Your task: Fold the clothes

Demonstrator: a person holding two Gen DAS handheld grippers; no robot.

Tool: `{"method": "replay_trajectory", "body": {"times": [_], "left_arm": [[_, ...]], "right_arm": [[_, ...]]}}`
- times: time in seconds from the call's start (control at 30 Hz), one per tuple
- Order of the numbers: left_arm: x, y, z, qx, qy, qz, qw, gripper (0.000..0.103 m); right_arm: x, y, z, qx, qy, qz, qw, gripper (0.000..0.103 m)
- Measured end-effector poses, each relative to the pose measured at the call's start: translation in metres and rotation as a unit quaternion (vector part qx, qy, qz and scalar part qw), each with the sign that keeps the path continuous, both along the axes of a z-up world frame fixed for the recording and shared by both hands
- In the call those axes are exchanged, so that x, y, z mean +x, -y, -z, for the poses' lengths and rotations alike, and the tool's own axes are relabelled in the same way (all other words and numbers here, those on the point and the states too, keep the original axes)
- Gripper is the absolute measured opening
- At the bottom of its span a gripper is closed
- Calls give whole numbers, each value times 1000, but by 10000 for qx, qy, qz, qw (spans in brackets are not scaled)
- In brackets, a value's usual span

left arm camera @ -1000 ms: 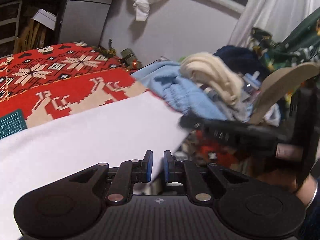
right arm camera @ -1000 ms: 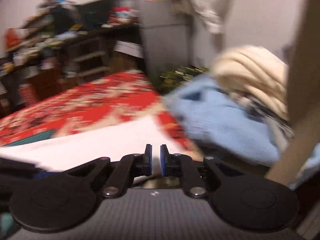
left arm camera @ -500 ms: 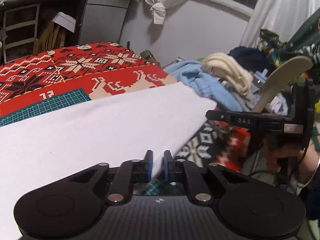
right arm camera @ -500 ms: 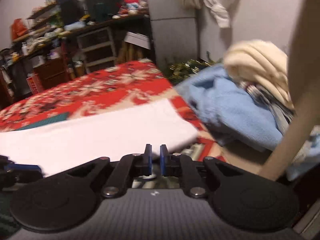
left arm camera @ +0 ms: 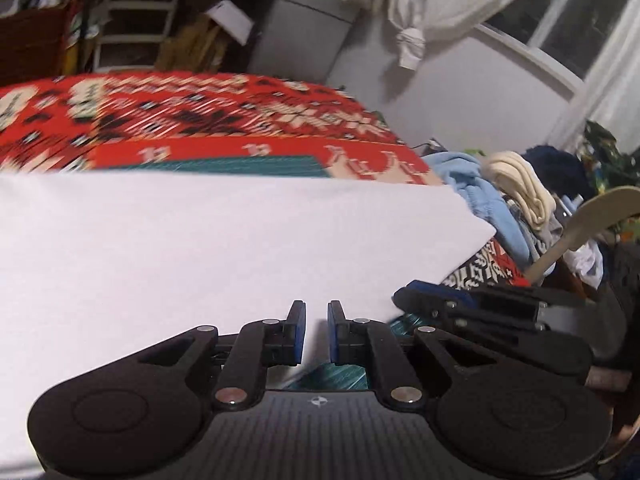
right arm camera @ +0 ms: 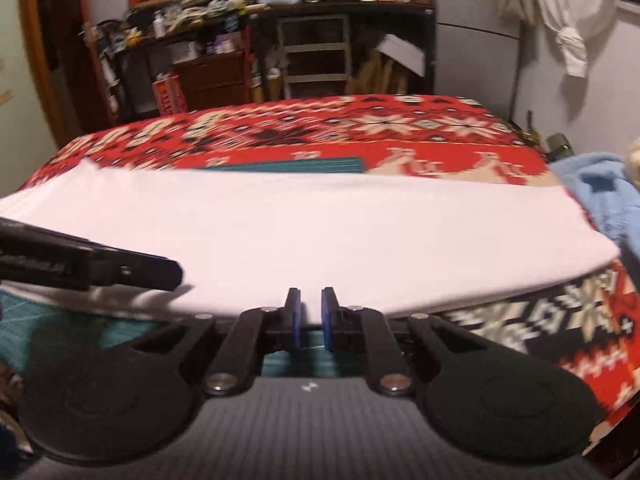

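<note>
Gripping the near edge of the white cloth (right arm camera: pixel 304 236), left gripper (left arm camera: pixel 317 334) and right gripper (right arm camera: pixel 311 318) are mid-fold; the clothes pile (left arm camera: pixel 504 192) is waiting.

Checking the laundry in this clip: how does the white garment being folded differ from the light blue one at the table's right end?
The white garment lies spread flat and smooth across the table; the light blue garment sits crumpled in a heap. Both grippers, left and right, pinch the white one's near edge; the blue one is untouched. Both rest on the red patterned cloth.

White garment (right arm camera: pixel 320 232) smooth matt cloth; blanket (right arm camera: pixel 320 128) woven, patterned.
</note>
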State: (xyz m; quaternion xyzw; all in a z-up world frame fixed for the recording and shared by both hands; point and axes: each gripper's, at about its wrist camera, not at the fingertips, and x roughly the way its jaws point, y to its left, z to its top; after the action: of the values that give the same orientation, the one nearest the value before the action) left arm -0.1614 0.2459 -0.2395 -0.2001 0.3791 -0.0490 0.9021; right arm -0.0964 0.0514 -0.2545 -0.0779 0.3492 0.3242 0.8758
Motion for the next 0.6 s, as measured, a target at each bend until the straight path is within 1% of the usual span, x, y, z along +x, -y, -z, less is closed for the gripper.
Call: {"method": "replay_trajectory", "body": {"times": [0.1,0.17,0.3,0.4,0.43,0.53,0.6], "left_arm": [[-17,-13,8,-59,-154,-59,9998,10],[-27,-24,10,-230,-178,-155,9995,10],[-43,-45,6,-317,-154,-395,9986,10],[-59,-64,-1,-343,-53,-619,9975,10],[-64,-72,-1,-360,-60,-708,9968,10],[-79,-97,5,-539,-302,-1039,9927,10],[-93,-114,9,-740,-397,-1255,9885,10]], "right_arm": [[-24,-17,-4,5,-69,-99,9999,14],[-37,-29,-6,-36,-78,-217,9997,14],[-50,-47,-13,-79,-37,-383,9992,14],[-52,-58,-18,-137,-29,-338,9993,14],[-54,-64,-18,-163,-52,-411,9990,14],[-62,-82,-18,-249,-111,-661,9974,14],[-75,-100,-17,-328,-122,-942,9949,14]]}}
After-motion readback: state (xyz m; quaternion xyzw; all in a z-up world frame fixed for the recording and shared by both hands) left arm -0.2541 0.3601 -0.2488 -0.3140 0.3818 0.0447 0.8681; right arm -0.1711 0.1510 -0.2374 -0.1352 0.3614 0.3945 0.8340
